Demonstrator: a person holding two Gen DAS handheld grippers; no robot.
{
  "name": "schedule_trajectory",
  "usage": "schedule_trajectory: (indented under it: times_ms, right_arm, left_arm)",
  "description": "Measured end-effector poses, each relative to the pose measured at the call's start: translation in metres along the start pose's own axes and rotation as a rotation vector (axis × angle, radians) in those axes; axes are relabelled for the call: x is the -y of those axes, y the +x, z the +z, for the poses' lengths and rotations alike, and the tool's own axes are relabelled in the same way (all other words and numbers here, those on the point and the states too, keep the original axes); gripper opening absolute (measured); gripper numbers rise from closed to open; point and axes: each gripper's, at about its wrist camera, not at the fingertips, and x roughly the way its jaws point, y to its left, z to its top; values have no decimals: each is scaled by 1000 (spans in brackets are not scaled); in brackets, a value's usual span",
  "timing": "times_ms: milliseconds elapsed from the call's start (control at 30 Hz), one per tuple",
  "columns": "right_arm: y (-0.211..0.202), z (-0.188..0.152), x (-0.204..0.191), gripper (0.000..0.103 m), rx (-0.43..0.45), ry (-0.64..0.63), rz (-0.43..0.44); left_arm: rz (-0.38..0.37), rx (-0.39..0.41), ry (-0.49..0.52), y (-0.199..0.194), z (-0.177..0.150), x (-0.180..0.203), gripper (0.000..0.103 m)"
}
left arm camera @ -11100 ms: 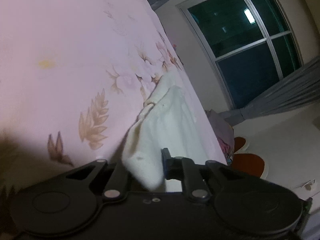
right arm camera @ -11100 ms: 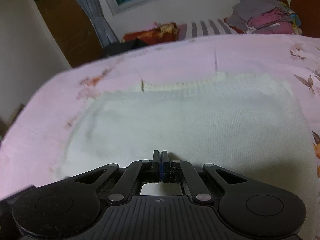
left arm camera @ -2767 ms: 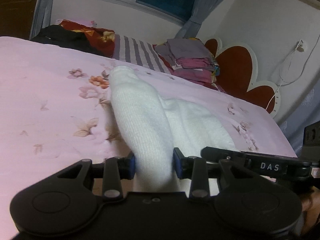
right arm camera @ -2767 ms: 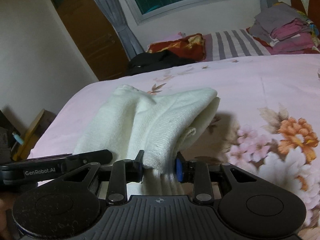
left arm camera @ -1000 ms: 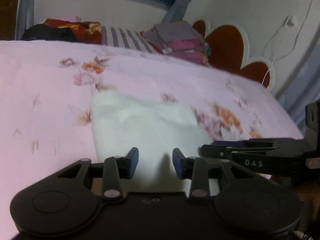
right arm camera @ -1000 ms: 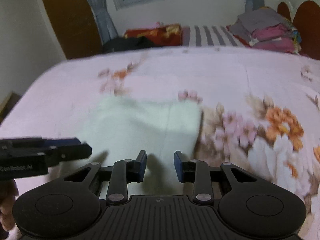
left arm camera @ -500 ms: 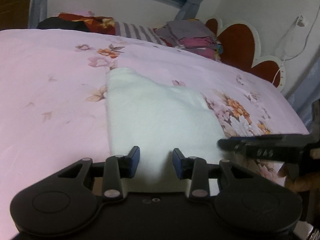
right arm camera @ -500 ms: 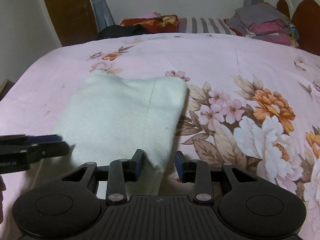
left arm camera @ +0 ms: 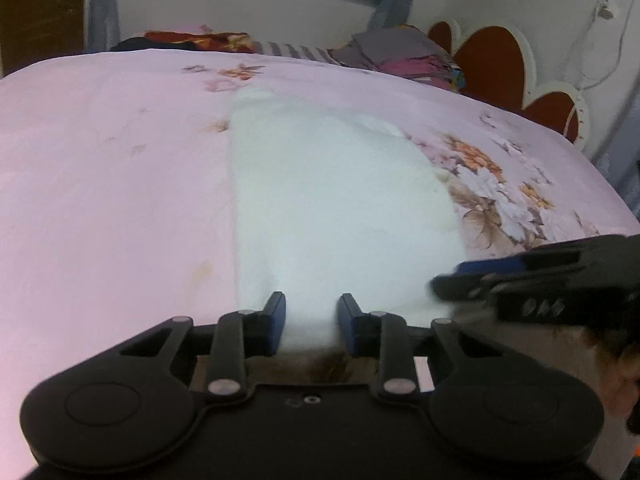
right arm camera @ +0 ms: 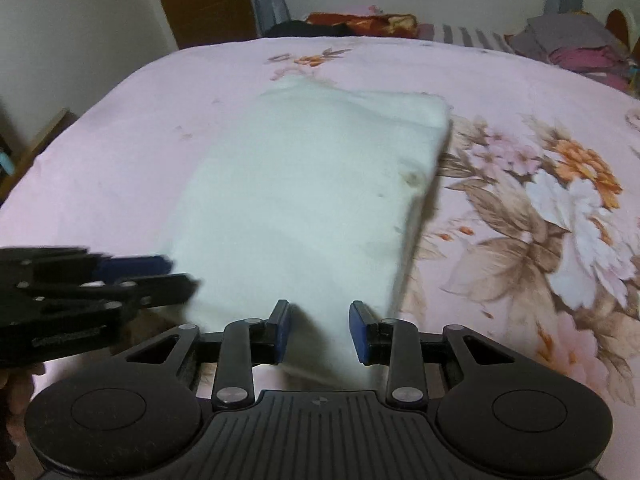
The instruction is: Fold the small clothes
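Garment: folded white knit garment (left arm camera: pixel 336 204) lies mid-frame on floral pink bedsheet (left arm camera: pixel 112 168)
Left gripper (left arm camera: pixel 311 322): jaws apart, straddling garment's near edge
Right gripper (right arm camera: pixel 319 330): jaws apart likewise

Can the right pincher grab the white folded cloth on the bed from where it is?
Probably yes. The right gripper is open, and the near edge of the white folded cloth lies right between its fingers on the pink bedsheet. Nothing blocks it; the left gripper is off to the side.
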Motion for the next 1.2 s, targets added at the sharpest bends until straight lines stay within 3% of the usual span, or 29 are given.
schedule_trajectory:
  times_ms: [133, 200, 333, 433, 500, 633, 767, 800, 833, 900, 1200]
  right_arm:
    - [-8, -14, 21, 33, 1, 22, -90]
    - [-22, -21, 37, 33, 20, 113, -67]
    - [-59, -34, 43, 33, 83, 131, -62]
    - [-84, -49, 38, 33, 113, 131, -54]
    - [-98, -59, 29, 33, 126, 128, -43]
    - [-125, -80, 11, 33, 144, 100, -33]
    - [-149, -98, -5, 35, 166, 78, -54]
    - [-155, -103, -7, 63, 170, 76, -68]
    - [-159, -107, -10, 99, 181, 76, -104]
    - [-172, -119, -13, 102, 240, 67, -161]
    - [-216, -154, -31, 102, 262, 86, -155]
  left_arm:
    - [42, 19, -25, -14, -6, -5, 29]
    - [70, 35, -40, -26, -9, -4, 29]
    - [79, 68, -68, -55, -20, -1, 34]
    - [99, 99, -63, -79, -33, 12, 48]
    - [109, 120, -67, -94, -42, 24, 73]
    - [105, 140, -35, -119, -55, 47, 81]
    - [144, 188, -29, -141, -68, 67, 102]
    - [161, 186, -18, -145, -71, 73, 103]
    - [170, 179, -5, -148, -74, 78, 103]
    - [176, 179, 5, -155, -83, 87, 103]
    - [179, 224, 43, -198, -117, 107, 103]
